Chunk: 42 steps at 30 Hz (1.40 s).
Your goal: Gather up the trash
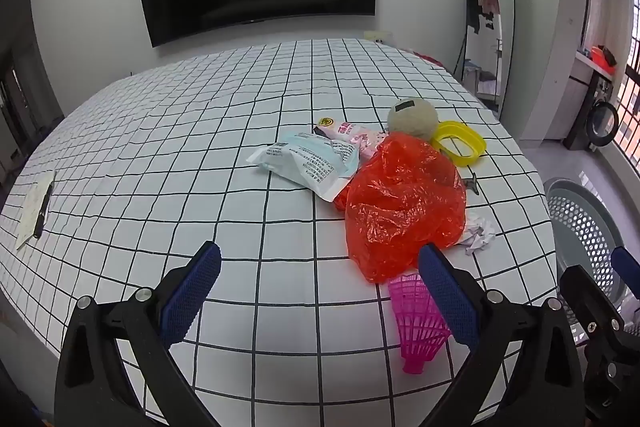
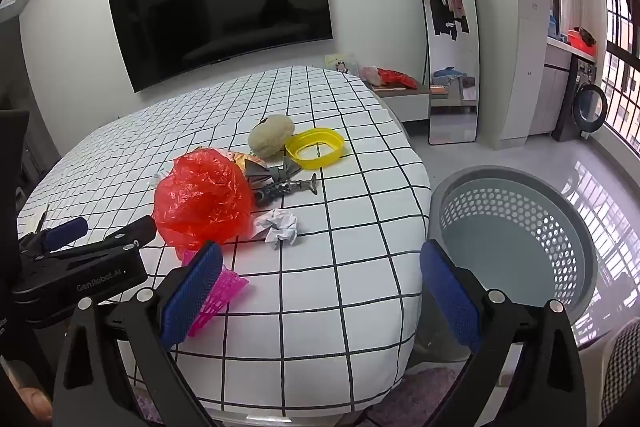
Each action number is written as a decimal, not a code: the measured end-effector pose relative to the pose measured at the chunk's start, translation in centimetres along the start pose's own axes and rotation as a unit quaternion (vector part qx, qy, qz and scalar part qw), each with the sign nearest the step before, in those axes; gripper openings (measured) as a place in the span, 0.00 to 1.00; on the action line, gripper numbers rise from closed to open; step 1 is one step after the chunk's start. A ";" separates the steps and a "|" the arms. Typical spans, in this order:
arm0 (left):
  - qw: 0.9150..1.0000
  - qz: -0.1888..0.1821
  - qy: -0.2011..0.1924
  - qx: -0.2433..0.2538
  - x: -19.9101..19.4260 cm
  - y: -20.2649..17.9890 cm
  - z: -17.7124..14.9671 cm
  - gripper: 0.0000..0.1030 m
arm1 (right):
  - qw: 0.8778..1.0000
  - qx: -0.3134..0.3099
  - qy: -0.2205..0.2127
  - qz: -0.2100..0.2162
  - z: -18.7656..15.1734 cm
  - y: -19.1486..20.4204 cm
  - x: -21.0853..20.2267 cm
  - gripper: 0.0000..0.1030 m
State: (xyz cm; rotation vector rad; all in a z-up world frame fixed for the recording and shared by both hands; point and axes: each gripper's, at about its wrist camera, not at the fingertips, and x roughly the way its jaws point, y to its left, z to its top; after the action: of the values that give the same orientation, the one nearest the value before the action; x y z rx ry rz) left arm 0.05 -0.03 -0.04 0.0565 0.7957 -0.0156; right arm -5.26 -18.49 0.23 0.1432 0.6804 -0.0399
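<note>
Red plastic bag [image 1: 404,203], crumpled paper [image 2: 278,223] and wrappers [image 1: 308,163] all lie on my desk [image 1: 200,131]; the basket [image 2: 516,223] looks empty. Both my left gripper [image 1: 320,291] and right gripper [image 2: 320,291] hover spread wide, grasping nothing.

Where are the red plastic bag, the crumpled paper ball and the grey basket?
red plastic bag [image 1: 400,203]: left wrist view, middle of its crinkled film.
crumpled paper ball [image 2: 278,227]: right wrist view, its centre.
grey basket [image 2: 516,203]: right wrist view, perforated inner wall.

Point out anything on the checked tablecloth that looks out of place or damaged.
A crumpled red plastic bag sprawls over torn snack wrappers, beside a balled-up white paper. A pink plastic shuttlecock skirt lies tipped on its side near the table edge.
</note>
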 end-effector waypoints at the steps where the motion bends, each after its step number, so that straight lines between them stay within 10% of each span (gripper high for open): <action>1: 1.000 0.000 -0.001 0.000 0.0 0.0 0.0 0.94 | 1.000 0.000 0.000 0.000 0.0 0.0 0.0 0.92; 42: 1.000 0.003 -0.024 -0.005 -1.1 0.7 -0.2 0.94 | 1.000 -0.001 -0.009 0.005 -0.2 0.3 -1.0 0.92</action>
State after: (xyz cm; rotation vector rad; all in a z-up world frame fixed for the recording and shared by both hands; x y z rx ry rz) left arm -0.77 0.65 0.65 0.0501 0.7467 -0.0070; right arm -6.15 -18.15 0.69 0.1445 0.6607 -0.0301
